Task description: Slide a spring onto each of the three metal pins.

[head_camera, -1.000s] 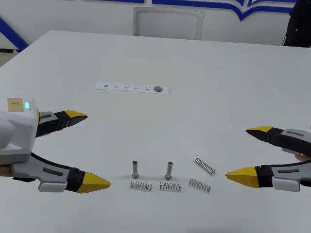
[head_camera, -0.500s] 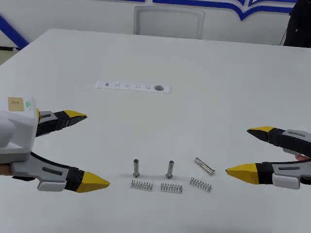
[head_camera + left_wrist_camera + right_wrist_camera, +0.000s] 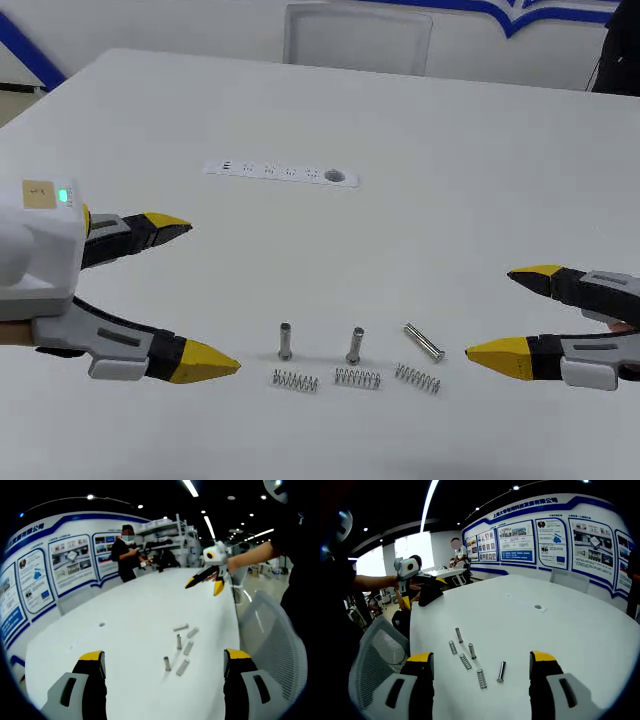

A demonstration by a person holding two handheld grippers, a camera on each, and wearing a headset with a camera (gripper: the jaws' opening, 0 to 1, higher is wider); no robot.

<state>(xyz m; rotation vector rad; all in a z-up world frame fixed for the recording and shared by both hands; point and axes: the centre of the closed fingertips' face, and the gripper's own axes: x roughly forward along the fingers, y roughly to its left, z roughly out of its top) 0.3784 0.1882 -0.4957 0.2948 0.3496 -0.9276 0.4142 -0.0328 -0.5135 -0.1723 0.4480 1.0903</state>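
Three small metal pins are on the white table (image 3: 420,170). The left pin (image 3: 285,340) and the middle pin (image 3: 354,345) stand upright; the right pin (image 3: 423,341) lies on its side. In front of each lies a loose spring: left spring (image 3: 295,380), middle spring (image 3: 357,378), right spring (image 3: 417,378). My left gripper (image 3: 200,295) hovers open to the left of the row, nothing between its tips. My right gripper (image 3: 515,312) hovers open to the right of the lying pin. In the right gripper view the pins (image 3: 471,651) and springs (image 3: 465,661) lie ahead of the open jaws.
A white power strip (image 3: 280,172) lies on the table beyond the pins. A grey chair (image 3: 358,38) stands at the far edge. In the gripper views a mesh chair (image 3: 272,630) is beside the table, and a person (image 3: 125,552) stands in the background.
The head camera has tilted slightly, shifting the scene down. The left gripper has edged a little right toward the pins. Pins, springs and right gripper stay put.
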